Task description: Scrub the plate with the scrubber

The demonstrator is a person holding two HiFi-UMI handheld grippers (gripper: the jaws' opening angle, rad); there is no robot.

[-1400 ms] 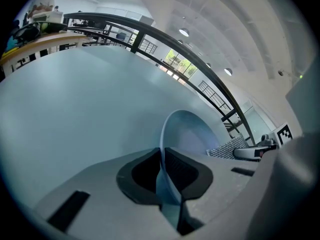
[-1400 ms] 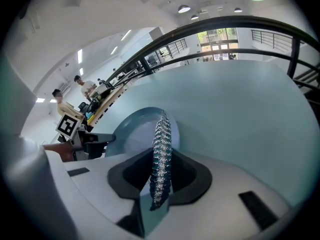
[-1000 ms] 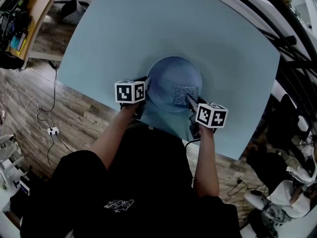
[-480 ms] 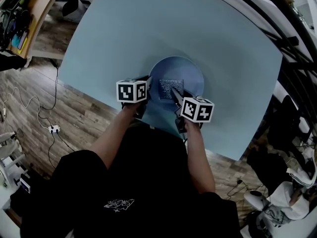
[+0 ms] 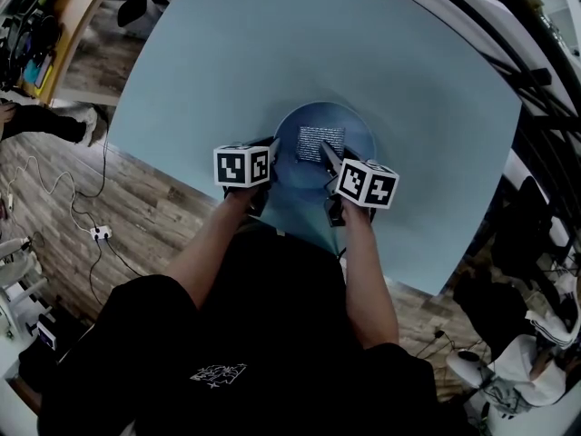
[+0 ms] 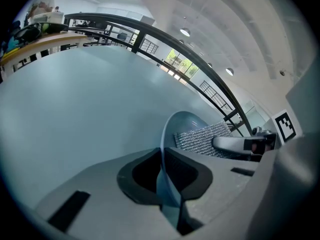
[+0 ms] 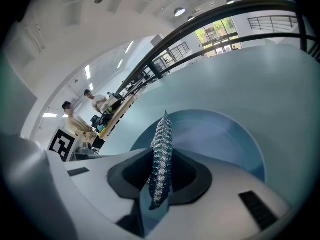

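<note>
Plate pinched in the left tool, scrubber in the right

The left gripper (image 6: 165, 181) has its jaws closed on the near rim of the blue plate (image 5: 356, 133), which rests on the pale blue table (image 5: 272, 53) just ahead of both tools. The right gripper (image 7: 156, 184) clamps the silvery mesh scrubber (image 7: 161, 144) edge-on between its jaws. The pad reaches forward past the jaw tips over the plate's inner surface, just right of the left gripper's jaws. Two people (image 7: 75, 118) stand far beyond the right gripper, to its left
</note>
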